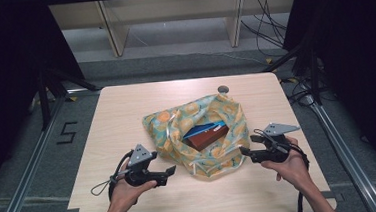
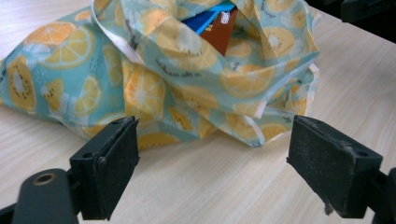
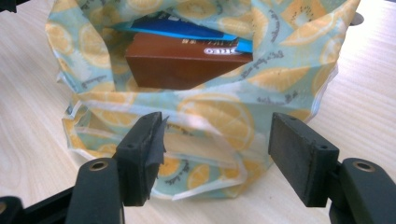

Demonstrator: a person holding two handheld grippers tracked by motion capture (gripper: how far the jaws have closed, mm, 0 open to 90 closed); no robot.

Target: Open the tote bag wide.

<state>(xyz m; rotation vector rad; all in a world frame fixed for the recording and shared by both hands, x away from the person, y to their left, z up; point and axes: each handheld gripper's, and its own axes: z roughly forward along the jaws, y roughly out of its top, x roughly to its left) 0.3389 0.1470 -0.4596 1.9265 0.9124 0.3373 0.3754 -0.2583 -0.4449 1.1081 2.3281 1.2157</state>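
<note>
1. The left gripper (image 2: 212,163) has its jaws spread wide with nothing between them. They hang just above the bare table (image 2: 210,186), aimed at the near-left side of the fruit-print cloth bag (image 2: 154,79) and a little short of its folds.
2. The right gripper (image 3: 217,158) is likewise wide open and holds nothing. Its jaws frame the bag's white-trimmed mouth edge (image 3: 201,149) from just in front; I cannot tell whether they touch the cloth.
3. The bag lies near the middle of the light wooden table (image 1: 126,110), slumped and crumpled, mouth turned toward the person's right.
4. In the mouth a brown box (image 3: 187,60) lies flat with a long edge across the opening. A blue packet (image 3: 182,30) rests on top of it and reaches further into the bag.
5. In the high view the brown box (image 1: 209,136) runs diagonally, from near-left to far-right.
6. A small grey round disc (image 1: 223,89) sits in the table top beyond the bag.
7. The left hand (image 1: 126,188) and right hand (image 1: 290,166) come in from the near edge, each gripping its tool low over the table. The grippers point inward at the bag from either side.
</note>
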